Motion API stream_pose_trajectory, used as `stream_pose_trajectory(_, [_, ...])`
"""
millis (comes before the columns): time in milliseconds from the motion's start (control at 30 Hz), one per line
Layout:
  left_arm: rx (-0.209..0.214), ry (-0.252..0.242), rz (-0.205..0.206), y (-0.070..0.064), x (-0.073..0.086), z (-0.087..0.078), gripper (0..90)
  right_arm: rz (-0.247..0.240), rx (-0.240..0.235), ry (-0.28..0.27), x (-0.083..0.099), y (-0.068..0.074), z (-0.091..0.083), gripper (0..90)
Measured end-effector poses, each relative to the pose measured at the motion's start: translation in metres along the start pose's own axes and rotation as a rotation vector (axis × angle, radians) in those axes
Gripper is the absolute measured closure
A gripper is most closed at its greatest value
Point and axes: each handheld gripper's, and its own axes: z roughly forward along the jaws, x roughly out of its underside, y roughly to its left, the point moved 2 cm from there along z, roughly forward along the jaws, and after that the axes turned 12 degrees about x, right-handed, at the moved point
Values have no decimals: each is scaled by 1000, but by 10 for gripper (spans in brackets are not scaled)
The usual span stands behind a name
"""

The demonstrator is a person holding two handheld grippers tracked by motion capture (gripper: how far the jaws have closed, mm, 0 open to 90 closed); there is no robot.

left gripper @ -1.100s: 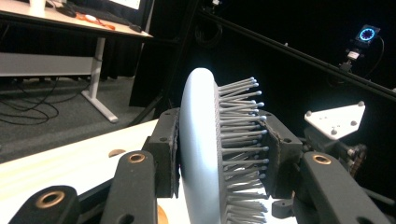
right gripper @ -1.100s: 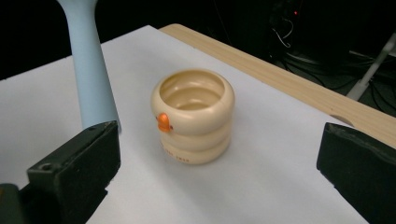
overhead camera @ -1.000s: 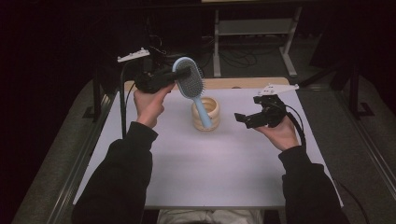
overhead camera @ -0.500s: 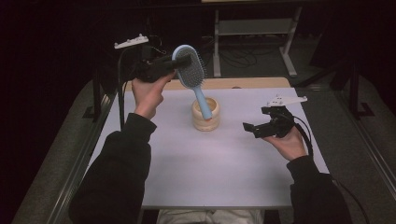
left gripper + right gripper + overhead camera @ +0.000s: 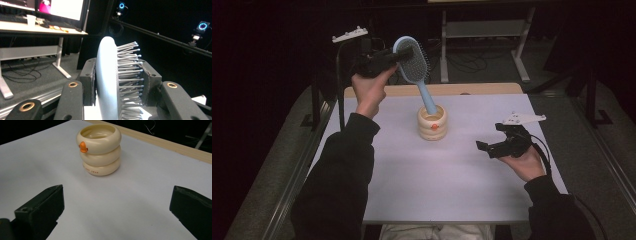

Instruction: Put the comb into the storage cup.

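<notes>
Hairbrush (image 5: 413, 62) pinched in left claw (image 5: 398, 56) — above cup (image 5: 432, 122), right claw (image 5: 486, 148) spread.

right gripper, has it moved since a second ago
Yes. In the high view the right gripper has drawn back toward the person, farther from the cream cup, which stays put on the table.

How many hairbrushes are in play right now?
1. The blue hairbrush is clamped by its head in the left claw, raised over the cream duck holder. None shows elsewhere on the table.
</notes>
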Motion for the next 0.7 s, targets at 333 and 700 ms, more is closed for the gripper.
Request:
stream_pose_trajectory(333, [-42, -19, 8, 16, 4, 4, 559, 0, -5, -8, 13, -2, -7, 0])
stream_pose_trajectory(700, [-64, -10, 35, 25, 12, 15, 558, 8, 7, 2, 23, -8, -11, 0])
